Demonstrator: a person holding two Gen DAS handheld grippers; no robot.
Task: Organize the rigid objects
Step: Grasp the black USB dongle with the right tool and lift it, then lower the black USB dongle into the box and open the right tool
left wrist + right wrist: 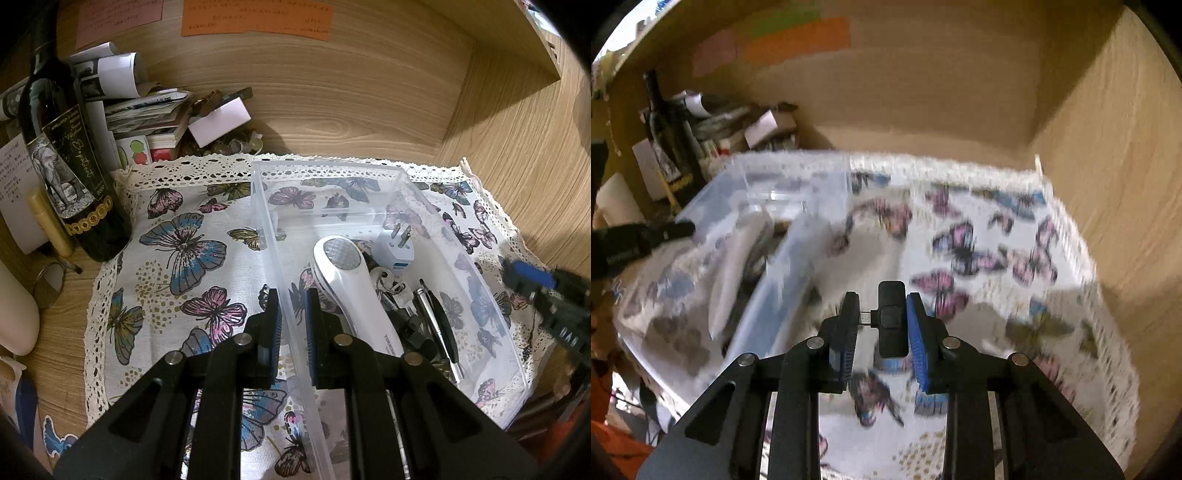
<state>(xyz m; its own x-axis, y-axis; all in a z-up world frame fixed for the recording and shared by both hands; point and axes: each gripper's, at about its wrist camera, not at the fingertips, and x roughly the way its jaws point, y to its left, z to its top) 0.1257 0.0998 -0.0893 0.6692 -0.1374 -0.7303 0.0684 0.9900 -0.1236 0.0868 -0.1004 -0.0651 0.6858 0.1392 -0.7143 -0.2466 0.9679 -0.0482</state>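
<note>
A clear plastic bin [266, 206] sits on the butterfly cloth [177, 258]. It holds a white handheld device [351, 284], a white plug adapter [395, 251], keys [384, 280] and pens [439, 317]. My left gripper [293, 321] is shut on the bin's left wall. My right gripper [881, 321] is shut on a small black USB device [892, 317], held above the cloth [979, 240] to the right of the bin [798, 236]. The right gripper also shows at the right edge of the left wrist view [543, 291]. The right wrist view is blurred.
A dark wine bottle [70, 158] stands at the cloth's back left, beside a pile of papers and cards [147, 110]. A wooden back wall [332, 92] and a side wall [517, 147] enclose the nook. Orange notes [258, 16] are stuck on the back wall.
</note>
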